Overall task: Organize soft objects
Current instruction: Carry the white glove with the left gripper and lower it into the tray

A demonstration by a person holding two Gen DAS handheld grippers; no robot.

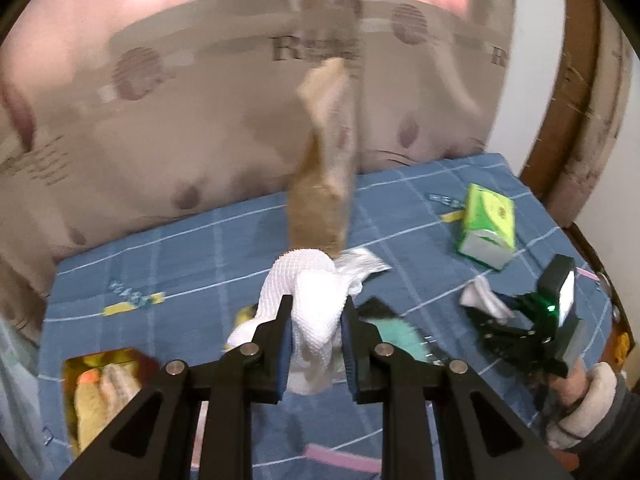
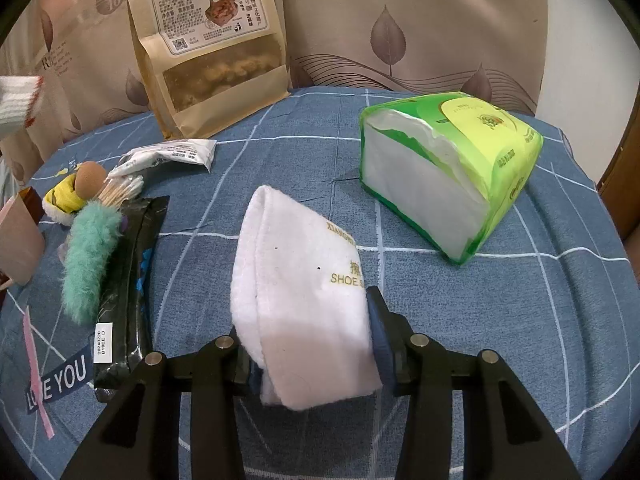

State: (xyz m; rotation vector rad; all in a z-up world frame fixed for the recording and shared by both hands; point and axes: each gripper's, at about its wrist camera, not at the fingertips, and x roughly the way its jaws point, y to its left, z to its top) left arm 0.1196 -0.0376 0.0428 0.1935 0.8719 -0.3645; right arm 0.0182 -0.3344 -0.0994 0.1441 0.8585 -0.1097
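Two grippers, left (image 1: 316, 344) clamping a white knit cloth (image 1: 308, 300), right (image 2: 310, 344) clamping a white shoe cloth (image 2: 304, 280); green tissue pack (image 2: 452, 168) beyond, snack bag (image 2: 208, 48) against curtain.

Bedcover (image 2: 460, 320): matt blue woven cloth with pale grid lines. Shoe mitt (image 2: 304, 292): white fleecy cloth, soft nap, gold lettering. White sock (image 1: 308, 312): ribbed, waffle-textured knit. Tissue pack (image 2: 452, 176): glossy green plastic film over soft white paper. Snack pouch (image 2: 208, 52): matt brown kraft paper with a clear window. Black packet (image 2: 128, 296): shiny crinkled plastic. Teal plush (image 2: 90, 260): long shaggy pile. Curtain (image 2: 400, 24): smooth beige fabric with a slight sheen.
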